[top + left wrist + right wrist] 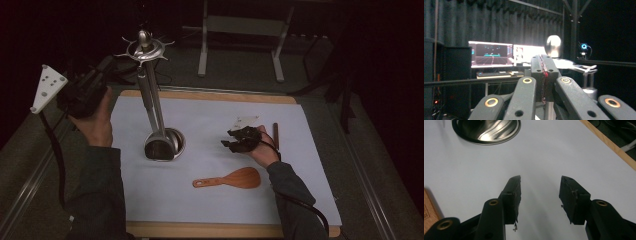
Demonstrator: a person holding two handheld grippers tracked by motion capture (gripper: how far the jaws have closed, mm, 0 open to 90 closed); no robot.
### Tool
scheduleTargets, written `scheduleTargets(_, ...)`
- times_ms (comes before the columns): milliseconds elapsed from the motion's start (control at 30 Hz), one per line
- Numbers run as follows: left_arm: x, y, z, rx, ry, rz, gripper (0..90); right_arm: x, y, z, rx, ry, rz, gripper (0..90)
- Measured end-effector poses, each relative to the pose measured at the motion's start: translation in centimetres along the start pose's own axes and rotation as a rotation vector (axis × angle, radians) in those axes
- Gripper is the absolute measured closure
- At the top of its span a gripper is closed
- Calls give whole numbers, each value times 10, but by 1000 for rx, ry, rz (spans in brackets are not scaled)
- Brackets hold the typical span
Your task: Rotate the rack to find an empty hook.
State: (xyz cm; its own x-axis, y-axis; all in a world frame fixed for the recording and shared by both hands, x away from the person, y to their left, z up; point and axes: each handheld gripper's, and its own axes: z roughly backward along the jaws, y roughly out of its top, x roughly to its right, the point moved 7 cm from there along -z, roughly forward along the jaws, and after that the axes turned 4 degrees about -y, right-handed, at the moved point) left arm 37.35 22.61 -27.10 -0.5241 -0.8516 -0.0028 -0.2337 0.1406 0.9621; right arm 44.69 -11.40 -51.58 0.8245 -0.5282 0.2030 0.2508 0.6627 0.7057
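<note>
Across the middle of the high view lies the tabletop (pixel 210 200), a wooden board covered with a white sheet, with dark floor and a metal frame beyond it. On the sheet's left half stands a tall metal stand (pixel 152 100): its round shiny base (pixel 167 145) rests on the white surface, its shaft leans up toward the camera, and a ring with spiky arms and a rounded knob sits at its top. At the left edge, beyond the sheet and above the tabletop's level, the person's left hand holds the left tool (pixel 543 72) with its grey three-cornered plate raised; in the left gripper view its jaws are pressed together with nothing between them, and they point level toward the stand's knob and lit screens far off. To the right of the base, the right hand holds the right tool (pixel 231 138) low over the sheet; in the right gripper view (pixel 540 195) its jaws stand spread over bare white, pointing toward the base, gripping nothing. Near the front of the sheet, just before the right hand, an orange wooden spatula (pixel 235 178) lies flat, handle pointing left. Behind the right hand lies a thin dark stick (pixel 275 135).
</note>
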Motion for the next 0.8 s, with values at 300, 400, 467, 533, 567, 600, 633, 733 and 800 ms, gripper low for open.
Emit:
scheduleTargets(300,-4,-3,-10,-24,21,18,899,5,-4,3,1,-8,-7,515)
scheduleTargets(400,-4,-3,-11,-33,25,-6,899,5,-5,4,0,-11,-11,515)
scheduleTargets(467,-6,-3,-11,-37,29,-3,899,6,-5,4,-1,-11,-11,515)
scheduleTargets(533,-8,-3,-12,-40,34,4,900,5,-5,4,-2,-9,-12,515)
scheduleTargets(567,-10,-3,-13,-41,36,6,900,5,-5,4,-2,-9,-12,515)
scheduleTargets(600,-11,-4,-14,-44,39,10,900,5,-5,4,-2,-8,-8,515)
scheduleTargets(633,-13,-4,-15,-46,42,15,900,5,-5,4,-2,-8,-8,515)
scheduleTargets(733,-19,-5,-18,-52,50,26,900,4,-5,3,-3,-6,-12,515)
scheduleTargets(800,-22,-6,-21,-56,55,34,899,4,-6,3,-3,-5,-11,515)
